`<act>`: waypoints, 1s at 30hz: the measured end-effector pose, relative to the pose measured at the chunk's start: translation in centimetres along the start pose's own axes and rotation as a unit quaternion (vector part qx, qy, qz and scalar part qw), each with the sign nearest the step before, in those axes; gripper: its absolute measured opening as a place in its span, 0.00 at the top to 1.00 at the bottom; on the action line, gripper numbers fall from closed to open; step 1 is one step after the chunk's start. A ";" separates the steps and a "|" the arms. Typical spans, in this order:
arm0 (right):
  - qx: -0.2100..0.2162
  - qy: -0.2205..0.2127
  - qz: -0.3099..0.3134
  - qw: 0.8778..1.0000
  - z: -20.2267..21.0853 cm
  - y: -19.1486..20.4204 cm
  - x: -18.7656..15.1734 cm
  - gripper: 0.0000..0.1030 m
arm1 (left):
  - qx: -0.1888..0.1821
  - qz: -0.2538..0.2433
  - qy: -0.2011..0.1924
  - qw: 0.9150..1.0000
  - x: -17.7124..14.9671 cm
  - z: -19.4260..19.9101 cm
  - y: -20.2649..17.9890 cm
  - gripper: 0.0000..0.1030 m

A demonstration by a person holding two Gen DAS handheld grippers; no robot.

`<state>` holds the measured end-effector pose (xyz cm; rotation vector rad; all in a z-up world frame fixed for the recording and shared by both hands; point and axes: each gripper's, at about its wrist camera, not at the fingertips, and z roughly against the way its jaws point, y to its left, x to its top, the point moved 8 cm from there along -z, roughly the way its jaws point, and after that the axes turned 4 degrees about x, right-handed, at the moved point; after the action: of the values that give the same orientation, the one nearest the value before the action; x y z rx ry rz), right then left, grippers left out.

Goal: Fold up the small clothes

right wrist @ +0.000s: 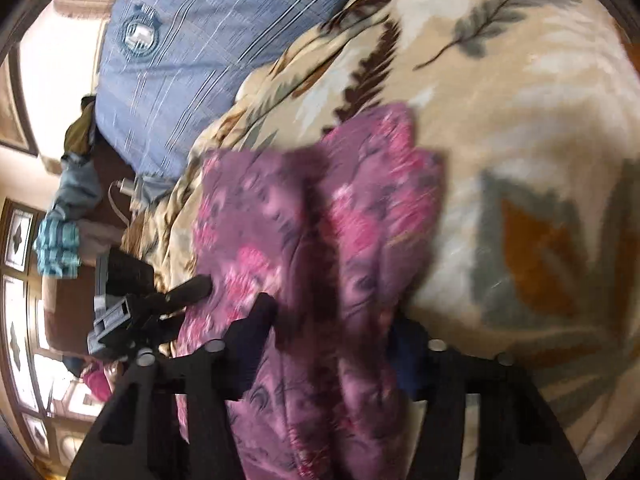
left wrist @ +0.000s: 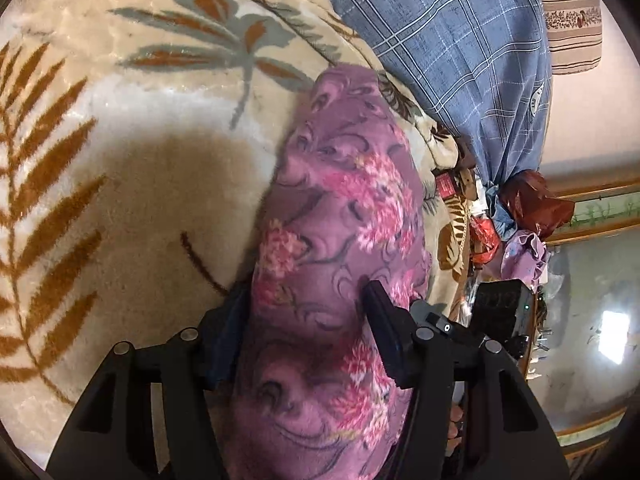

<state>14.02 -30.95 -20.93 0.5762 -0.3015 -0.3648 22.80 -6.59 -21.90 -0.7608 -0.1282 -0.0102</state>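
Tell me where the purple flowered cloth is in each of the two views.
Left wrist: purple cloth runs from centre to the bottom, between the jaws.
Right wrist: purple cloth fills centre to bottom, bunched between the jaws.
Shared landmark: blue checked pillow, at the top in both.

No legible text, labels or numbers anywhere.

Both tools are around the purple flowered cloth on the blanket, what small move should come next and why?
Probably close the right tool on the purple flowered cloth. The cloth lies bunched between its fingers on the leaf-print blanket, while the left tool straddles the other end, so gripping both ends would let the fold proceed.
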 end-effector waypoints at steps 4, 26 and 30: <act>-0.015 0.000 0.029 0.999 -1.0 0.8 0.0 0.48 | 0.006 -0.015 -0.014 1.000 0.1 -0.2 -0.3 0.56; -0.058 0.000 0.133 0.989 -6.9 9.5 8.7 0.64 | 0.129 -0.007 -0.125 0.984 7.9 6.7 3.9 0.57; -0.052 -0.003 0.097 0.994 -6.4 7.3 6.0 0.63 | 0.087 0.013 -0.123 0.988 6.6 7.8 4.4 0.54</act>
<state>23.60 -24.77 -20.81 0.4385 -0.3398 -0.1931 28.67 2.18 -18.51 -0.5874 -0.3502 0.1197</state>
